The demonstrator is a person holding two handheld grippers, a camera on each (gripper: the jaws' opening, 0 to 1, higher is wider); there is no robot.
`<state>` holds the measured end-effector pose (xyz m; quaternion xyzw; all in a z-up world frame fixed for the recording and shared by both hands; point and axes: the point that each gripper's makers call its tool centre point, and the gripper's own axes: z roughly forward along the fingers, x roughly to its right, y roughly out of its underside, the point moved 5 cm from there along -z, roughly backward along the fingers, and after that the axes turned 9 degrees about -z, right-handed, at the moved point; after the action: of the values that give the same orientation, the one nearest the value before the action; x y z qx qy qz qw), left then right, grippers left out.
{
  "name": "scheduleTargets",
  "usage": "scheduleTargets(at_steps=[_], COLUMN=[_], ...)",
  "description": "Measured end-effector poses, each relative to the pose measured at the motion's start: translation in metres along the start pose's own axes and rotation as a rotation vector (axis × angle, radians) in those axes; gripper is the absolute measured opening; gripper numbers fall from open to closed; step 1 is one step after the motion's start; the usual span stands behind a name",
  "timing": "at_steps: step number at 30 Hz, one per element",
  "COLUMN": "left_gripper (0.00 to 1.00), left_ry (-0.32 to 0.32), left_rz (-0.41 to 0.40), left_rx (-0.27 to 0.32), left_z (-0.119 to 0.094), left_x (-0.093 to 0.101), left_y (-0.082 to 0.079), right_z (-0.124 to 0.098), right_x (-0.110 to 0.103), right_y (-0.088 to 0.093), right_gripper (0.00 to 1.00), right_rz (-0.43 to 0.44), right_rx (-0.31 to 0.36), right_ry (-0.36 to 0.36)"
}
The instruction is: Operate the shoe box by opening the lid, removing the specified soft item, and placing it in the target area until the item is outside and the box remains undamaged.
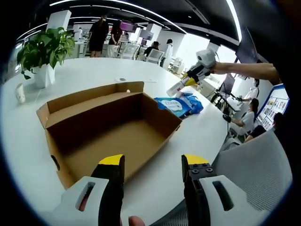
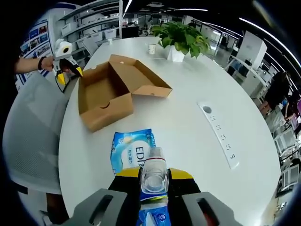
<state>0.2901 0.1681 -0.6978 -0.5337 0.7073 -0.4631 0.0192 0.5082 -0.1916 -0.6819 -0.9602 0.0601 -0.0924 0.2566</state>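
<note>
Open cardboard shoe box, now empty, on a white table; blue soft pack lying flat just beside the box's end. Left gripper near the box rim, jaws apart and empty; right gripper raised above the pack, clamped on a clear bottle. Likely risks: dropping the bottle onto the pack, or knocking the box's thin wall and creasing it.
</note>
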Motion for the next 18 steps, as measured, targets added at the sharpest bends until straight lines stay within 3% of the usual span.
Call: scheduleTargets(at_steps=[18], left_gripper=[0.49], left_ry=[-0.005], left_rz=[-0.013], left_rx=[0.004], left_z=[-0.002], left_x=[-0.004], left_y=[0.002], right_z=[0.013], right_x=[0.011], right_y=[0.006], right_gripper=[0.16], right_rz=[-0.086], right_rx=[-0.11], right_ry=[-0.007])
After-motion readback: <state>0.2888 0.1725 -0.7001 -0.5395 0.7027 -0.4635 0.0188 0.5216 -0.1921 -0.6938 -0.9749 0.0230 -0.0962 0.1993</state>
